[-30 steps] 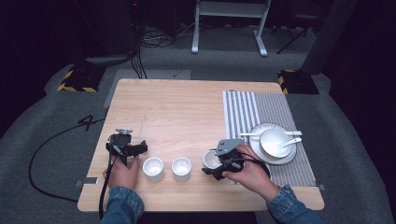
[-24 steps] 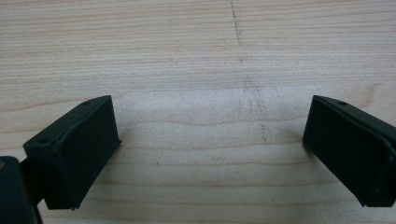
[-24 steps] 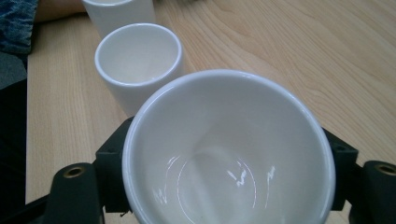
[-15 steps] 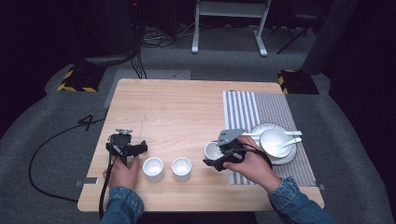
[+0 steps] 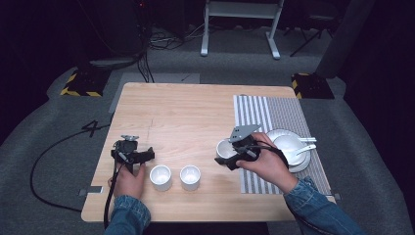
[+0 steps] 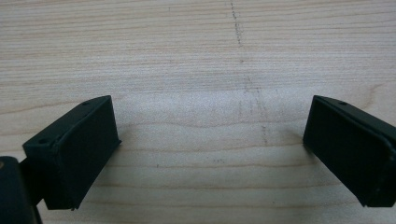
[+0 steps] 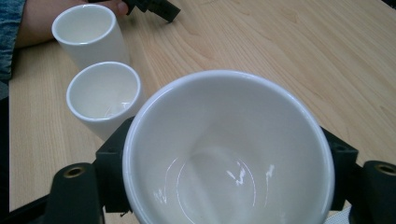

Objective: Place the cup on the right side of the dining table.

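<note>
A pale wooden table (image 5: pixel 195 112) is seen from above on grey carpet; two small white ceramic cups (image 5: pixel 160 176) stand between the grippers. The left gripper (image 6: pixel 210 140) is spread wide over bare wood. A white ceramic bowl (image 7: pixel 229 149) is clamped by the right gripper (image 7: pixel 224 163).

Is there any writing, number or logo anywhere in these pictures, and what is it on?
"4": a dark figure marked on the grey floor left of the table.
The yellow-and-black striped blocks on the floor show hazard stripes, no words.
The white cups, the bowl in the right claw and the left claw carry no readable print.
</note>
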Demonstrator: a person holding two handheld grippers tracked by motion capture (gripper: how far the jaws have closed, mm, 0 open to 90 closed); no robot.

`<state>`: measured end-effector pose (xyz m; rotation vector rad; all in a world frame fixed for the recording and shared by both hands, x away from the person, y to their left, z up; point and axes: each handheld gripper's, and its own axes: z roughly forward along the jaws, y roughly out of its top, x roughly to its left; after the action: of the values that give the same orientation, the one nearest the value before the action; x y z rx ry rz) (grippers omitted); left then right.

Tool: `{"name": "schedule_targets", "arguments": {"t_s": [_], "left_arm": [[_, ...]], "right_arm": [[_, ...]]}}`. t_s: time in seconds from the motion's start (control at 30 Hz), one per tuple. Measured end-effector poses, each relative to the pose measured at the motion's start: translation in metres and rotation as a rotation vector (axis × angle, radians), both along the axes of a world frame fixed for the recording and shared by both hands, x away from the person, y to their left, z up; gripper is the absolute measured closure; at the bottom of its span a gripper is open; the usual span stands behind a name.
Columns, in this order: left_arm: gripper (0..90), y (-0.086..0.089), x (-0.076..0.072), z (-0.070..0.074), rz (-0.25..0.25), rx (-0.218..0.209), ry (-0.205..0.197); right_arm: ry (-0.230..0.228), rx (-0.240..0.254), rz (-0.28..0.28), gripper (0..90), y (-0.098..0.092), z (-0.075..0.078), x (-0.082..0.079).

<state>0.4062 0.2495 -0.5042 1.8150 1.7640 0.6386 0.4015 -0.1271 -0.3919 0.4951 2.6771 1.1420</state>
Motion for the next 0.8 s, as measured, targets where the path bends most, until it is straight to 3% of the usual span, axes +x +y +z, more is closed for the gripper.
{"name": "schedule_targets", "arguments": {"t_s": [0.53,0.8], "left_arm": [[3.5,0.0,0.0,0.0,0.003,-0.003,-0.004],[3.5,0.0,0.0,0.0,0.003,-0.003,-0.003]], "right_arm": [[-0.005,-0.021,-0.046,26.8,-0.005,0.016,0.023],[-0.006,-0.02,-0.08,26.8,-0.006,0.025,0.045]]}}
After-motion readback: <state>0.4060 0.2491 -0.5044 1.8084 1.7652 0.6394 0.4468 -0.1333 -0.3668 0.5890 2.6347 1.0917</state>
